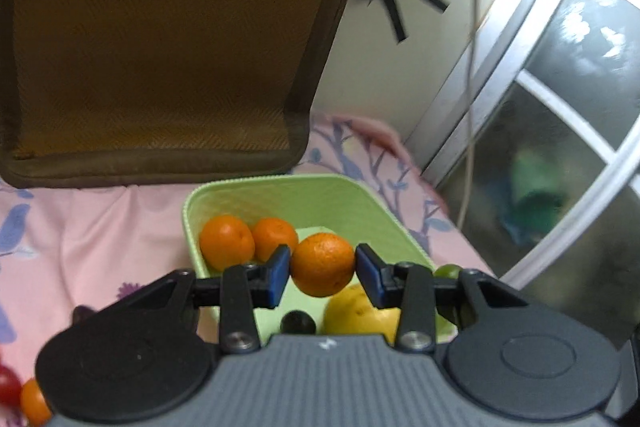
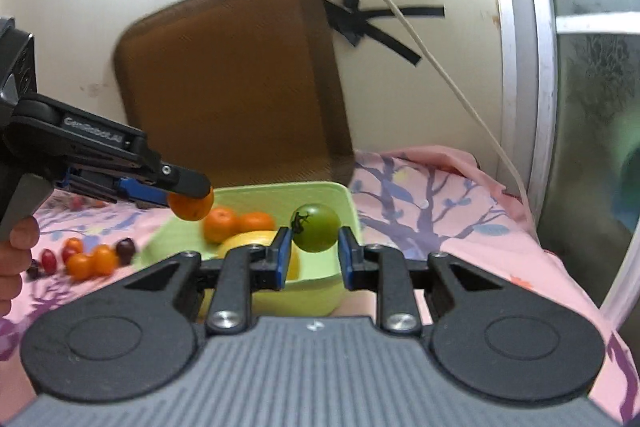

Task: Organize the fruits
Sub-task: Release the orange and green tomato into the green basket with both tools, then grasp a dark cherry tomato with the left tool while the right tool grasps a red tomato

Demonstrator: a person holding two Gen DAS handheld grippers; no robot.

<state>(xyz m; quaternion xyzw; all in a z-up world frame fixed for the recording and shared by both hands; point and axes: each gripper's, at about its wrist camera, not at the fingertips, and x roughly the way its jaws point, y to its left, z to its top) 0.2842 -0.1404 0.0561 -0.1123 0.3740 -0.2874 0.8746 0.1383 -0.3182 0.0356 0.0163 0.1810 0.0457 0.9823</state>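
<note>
Bed: pink sheet (image 2: 460,227) carrying a green basket (image 1: 288,195) near its far edge.
Left gripper (image 1: 323,265): fingers clamping an orange (image 1: 322,264) above the basket.
Right gripper (image 2: 312,247): fingers gripping a green tomato (image 2: 317,227) over the basket.

Left gripper (image 1: 323,273) clamps an orange (image 1: 322,264) above the green basket (image 1: 280,193), two oranges (image 1: 248,241) lying inside against its left wall.

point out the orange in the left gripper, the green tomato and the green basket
round orange fruit (image 1: 322,264), left wrist view, middle of its peel
round green tomato (image 2: 316,233), right wrist view, centre of its skin
light green plastic basket (image 1: 280,182), left wrist view, far rim
</note>
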